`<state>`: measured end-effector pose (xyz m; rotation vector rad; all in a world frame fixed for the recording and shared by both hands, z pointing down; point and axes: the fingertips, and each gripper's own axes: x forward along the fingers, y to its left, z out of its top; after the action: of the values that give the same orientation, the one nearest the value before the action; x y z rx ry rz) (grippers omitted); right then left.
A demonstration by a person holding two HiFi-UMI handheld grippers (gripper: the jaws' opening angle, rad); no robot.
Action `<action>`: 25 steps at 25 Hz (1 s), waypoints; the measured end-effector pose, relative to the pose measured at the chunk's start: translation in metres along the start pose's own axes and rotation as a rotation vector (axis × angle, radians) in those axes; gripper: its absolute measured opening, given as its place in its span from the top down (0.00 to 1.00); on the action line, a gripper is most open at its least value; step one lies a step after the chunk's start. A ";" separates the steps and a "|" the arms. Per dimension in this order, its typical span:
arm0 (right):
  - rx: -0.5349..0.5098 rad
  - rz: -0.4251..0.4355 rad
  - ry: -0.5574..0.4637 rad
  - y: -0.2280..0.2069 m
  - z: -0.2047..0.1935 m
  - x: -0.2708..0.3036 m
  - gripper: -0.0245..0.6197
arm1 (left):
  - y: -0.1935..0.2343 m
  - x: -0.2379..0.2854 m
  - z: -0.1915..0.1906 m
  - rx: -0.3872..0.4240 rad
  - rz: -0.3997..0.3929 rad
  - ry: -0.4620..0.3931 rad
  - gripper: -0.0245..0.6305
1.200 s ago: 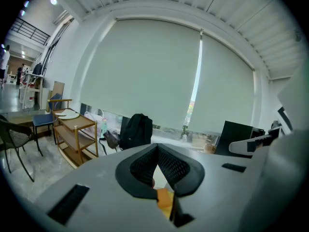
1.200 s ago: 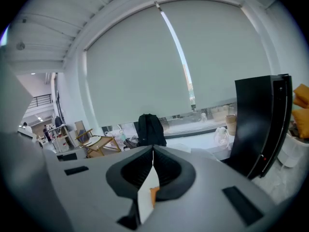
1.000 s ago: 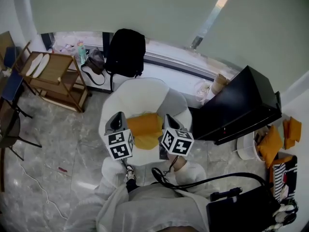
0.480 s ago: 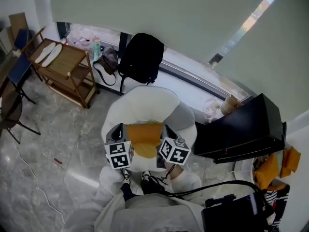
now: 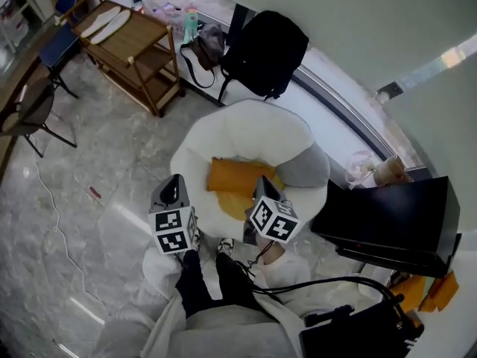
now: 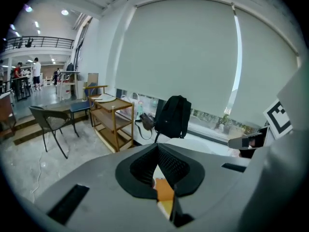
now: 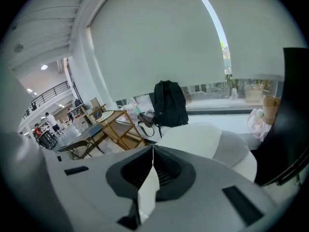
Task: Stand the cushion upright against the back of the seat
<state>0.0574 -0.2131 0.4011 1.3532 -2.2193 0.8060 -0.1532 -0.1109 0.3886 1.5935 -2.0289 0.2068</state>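
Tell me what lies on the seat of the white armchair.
An orange cushion, with a yellow cushion at its near edge. The right hand-held gripper hides whatever lies nearer the front.

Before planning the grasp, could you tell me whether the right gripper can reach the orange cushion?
Probably yes: the right gripper sits close by the orange cushion, uncovered on the armchair, nothing between them; its fingers are shut.

Soft orange cloth cushion (image 5: 232,176), matt white upholstered seat (image 5: 246,127), glossy marbled floor (image 5: 97,159), wooden trolley (image 5: 134,34), black fabric backpack (image 5: 265,43)
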 end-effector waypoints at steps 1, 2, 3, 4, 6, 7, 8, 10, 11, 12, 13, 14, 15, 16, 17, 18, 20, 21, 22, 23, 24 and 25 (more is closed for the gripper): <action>0.003 0.008 0.015 -0.004 -0.009 0.009 0.86 | 0.000 0.002 -0.011 -0.009 0.013 0.011 0.97; 0.001 0.020 0.035 -0.006 -0.019 0.015 0.86 | 0.001 0.002 -0.024 -0.019 0.030 0.029 0.97; -0.005 0.031 0.056 -0.007 -0.030 0.021 0.86 | 0.002 0.001 -0.037 -0.032 0.046 0.048 0.97; -0.015 0.041 0.074 -0.008 -0.040 0.026 0.86 | 0.002 0.001 -0.050 -0.044 0.058 0.064 0.97; -0.036 0.056 0.105 -0.012 -0.059 0.039 0.86 | 0.002 0.008 -0.071 -0.061 0.067 0.082 0.97; -0.041 0.061 0.120 -0.014 -0.071 0.046 0.86 | 0.002 0.013 -0.082 -0.065 0.067 0.090 0.97; -0.041 0.066 0.136 -0.018 -0.083 0.053 0.86 | 0.002 0.019 -0.094 -0.066 0.065 0.099 0.97; -0.041 0.072 0.169 -0.025 -0.108 0.067 0.86 | 0.000 0.033 -0.122 -0.064 0.059 0.121 0.97; -0.045 0.074 0.183 -0.028 -0.120 0.074 0.86 | 0.000 0.041 -0.135 -0.063 0.058 0.130 0.97; -0.050 0.077 0.194 -0.030 -0.132 0.082 0.86 | 0.002 0.049 -0.148 -0.061 0.061 0.137 0.97; -0.053 0.081 0.203 -0.031 -0.143 0.090 0.86 | 0.006 0.058 -0.161 -0.062 0.067 0.142 0.97; -0.055 0.087 0.210 -0.031 -0.153 0.099 0.86 | 0.010 0.067 -0.174 -0.067 0.077 0.147 0.97; -0.058 0.092 0.217 -0.031 -0.163 0.106 0.86 | 0.015 0.075 -0.188 -0.077 0.088 0.155 0.97; -0.062 0.095 0.221 -0.032 -0.172 0.113 0.86 | 0.020 0.083 -0.201 -0.090 0.099 0.163 0.97; -0.065 0.096 0.226 -0.033 -0.180 0.119 0.86 | 0.025 0.089 -0.213 -0.103 0.109 0.170 0.97; -0.066 0.096 0.231 -0.035 -0.187 0.125 0.86 | 0.029 0.095 -0.224 -0.115 0.116 0.176 0.97; -0.066 0.092 0.244 -0.039 -0.199 0.135 0.86 | 0.036 0.103 -0.241 -0.134 0.128 0.188 0.97; -0.070 0.089 0.250 -0.041 -0.204 0.139 0.86 | 0.038 0.107 -0.249 -0.142 0.132 0.196 0.97; -0.076 0.086 0.254 -0.043 -0.207 0.143 0.86 | 0.040 0.109 -0.256 -0.151 0.135 0.203 0.97; -0.083 0.083 0.258 -0.046 -0.210 0.146 0.86 | 0.041 0.112 -0.261 -0.158 0.135 0.209 0.97; -0.090 0.079 0.262 -0.048 -0.213 0.150 0.86 | 0.041 0.113 -0.266 -0.161 0.131 0.213 0.97; -0.096 0.076 0.265 -0.049 -0.215 0.153 0.86 | 0.041 0.114 -0.270 -0.162 0.127 0.219 0.97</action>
<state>0.0454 -0.1880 0.6682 1.0568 -2.0826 0.8408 -0.1219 -0.0777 0.6808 1.2870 -1.9254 0.2456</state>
